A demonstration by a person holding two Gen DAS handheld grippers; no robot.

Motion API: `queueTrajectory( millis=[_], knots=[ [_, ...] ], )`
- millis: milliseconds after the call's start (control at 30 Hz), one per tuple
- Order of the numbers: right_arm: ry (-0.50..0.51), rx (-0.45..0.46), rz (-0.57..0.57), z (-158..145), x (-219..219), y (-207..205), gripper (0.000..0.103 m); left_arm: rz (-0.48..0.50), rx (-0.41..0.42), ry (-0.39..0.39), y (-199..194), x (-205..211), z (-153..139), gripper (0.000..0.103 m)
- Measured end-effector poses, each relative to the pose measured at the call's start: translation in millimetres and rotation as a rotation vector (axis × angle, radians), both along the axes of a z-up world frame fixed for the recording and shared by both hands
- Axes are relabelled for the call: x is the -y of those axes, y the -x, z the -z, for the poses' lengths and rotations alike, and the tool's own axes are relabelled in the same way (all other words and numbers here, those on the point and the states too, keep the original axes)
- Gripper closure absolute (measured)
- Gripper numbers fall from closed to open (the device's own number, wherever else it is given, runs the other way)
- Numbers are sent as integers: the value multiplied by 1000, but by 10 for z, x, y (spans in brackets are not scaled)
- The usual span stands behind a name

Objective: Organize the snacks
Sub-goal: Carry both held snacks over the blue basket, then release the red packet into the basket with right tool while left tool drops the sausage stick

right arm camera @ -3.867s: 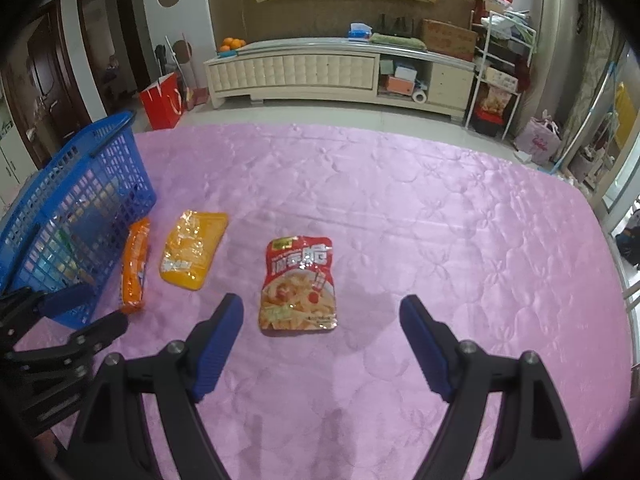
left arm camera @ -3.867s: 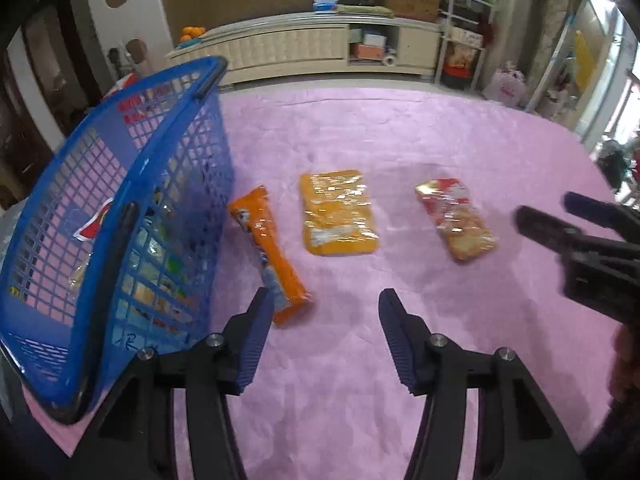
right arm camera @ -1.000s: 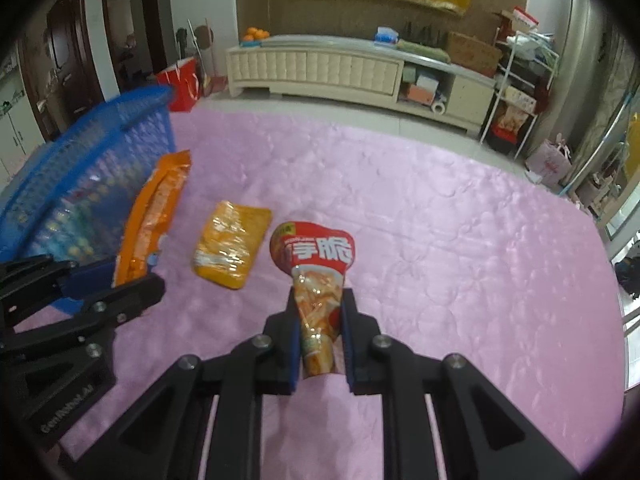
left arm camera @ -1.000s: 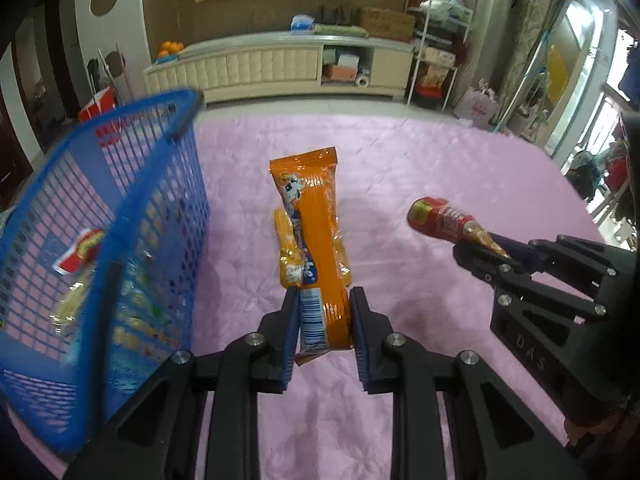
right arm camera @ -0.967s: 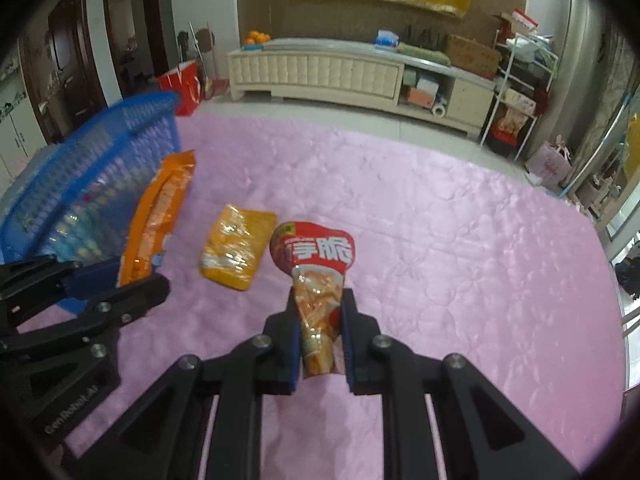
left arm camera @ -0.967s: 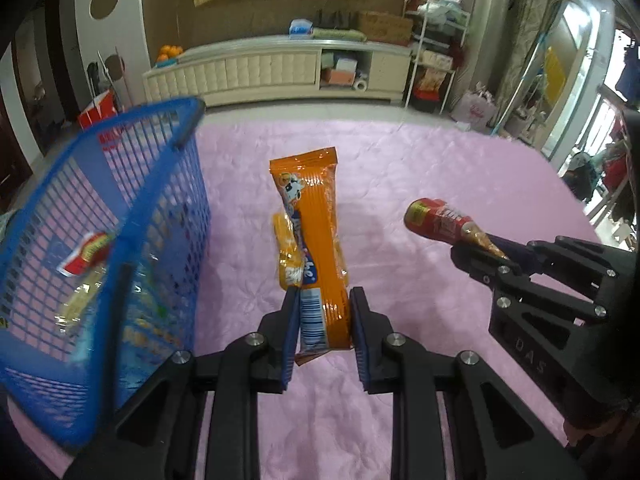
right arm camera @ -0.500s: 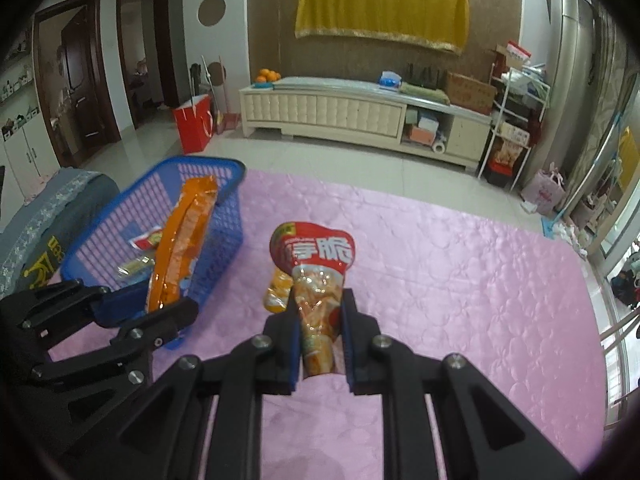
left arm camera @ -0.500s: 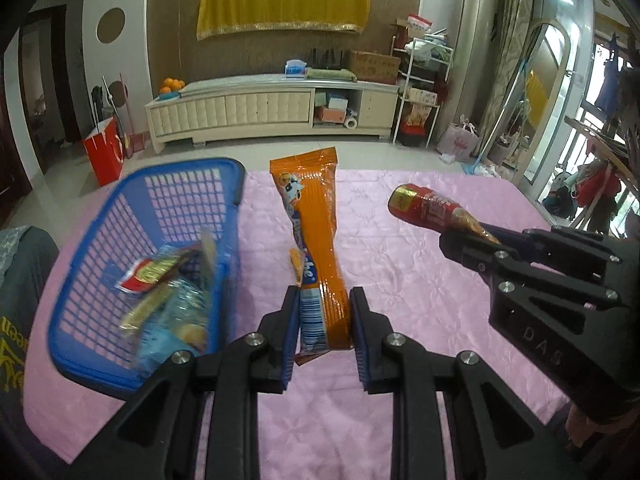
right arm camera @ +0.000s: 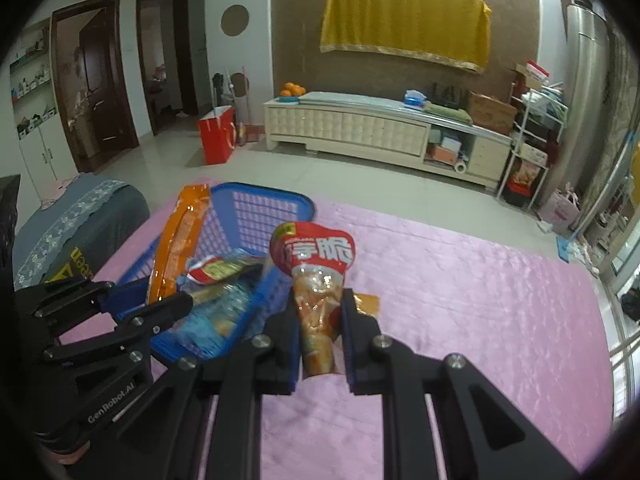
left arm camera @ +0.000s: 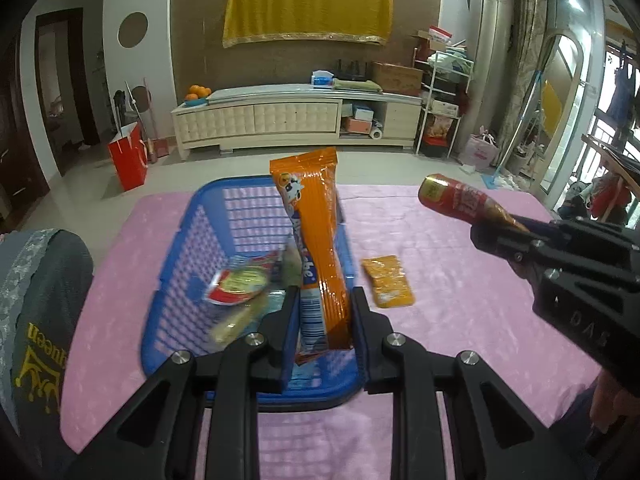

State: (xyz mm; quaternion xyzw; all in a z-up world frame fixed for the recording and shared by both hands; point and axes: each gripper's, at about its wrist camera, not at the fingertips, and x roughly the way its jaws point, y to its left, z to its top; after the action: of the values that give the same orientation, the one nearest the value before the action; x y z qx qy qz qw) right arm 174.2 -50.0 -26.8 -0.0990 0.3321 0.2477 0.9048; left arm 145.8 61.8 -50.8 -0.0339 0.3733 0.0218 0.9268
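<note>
At centre frame, an orange packet [left arm camera: 320, 240] is pinched upright by the left tool [left arm camera: 323, 320] above the blue basket [left arm camera: 176, 264]; a red pouch [right arm camera: 316, 276] is pinched by the right tool [right arm camera: 320, 328] at the basket's right rim.

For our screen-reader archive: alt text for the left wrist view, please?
The left gripper holds an orange snack packet upright above a blue basket of snacks on a pink cloth. The right gripper holds a red pouch alongside.

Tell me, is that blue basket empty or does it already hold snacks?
Not empty. The blue basket already holds several snack packets; the orange packet is still pinched in the left tongs above it.
</note>
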Motion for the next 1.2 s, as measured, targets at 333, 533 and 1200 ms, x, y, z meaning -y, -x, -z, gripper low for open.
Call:
queueTrajectory(
  millis=[333, 533, 1200],
  knots=[
    [23, -9, -58, -17, -514, -114, 82, -9, -25, -42, -35, -494, -35, 81],
    [67, -32, -72, 90, -763, -233, 82, -21, 1, -47, -75, -721, -23, 81],
    [215, -194, -100, 646, -1308, -644, 76, 28, -101, 30, -427, -966, 420, 81]
  ],
)
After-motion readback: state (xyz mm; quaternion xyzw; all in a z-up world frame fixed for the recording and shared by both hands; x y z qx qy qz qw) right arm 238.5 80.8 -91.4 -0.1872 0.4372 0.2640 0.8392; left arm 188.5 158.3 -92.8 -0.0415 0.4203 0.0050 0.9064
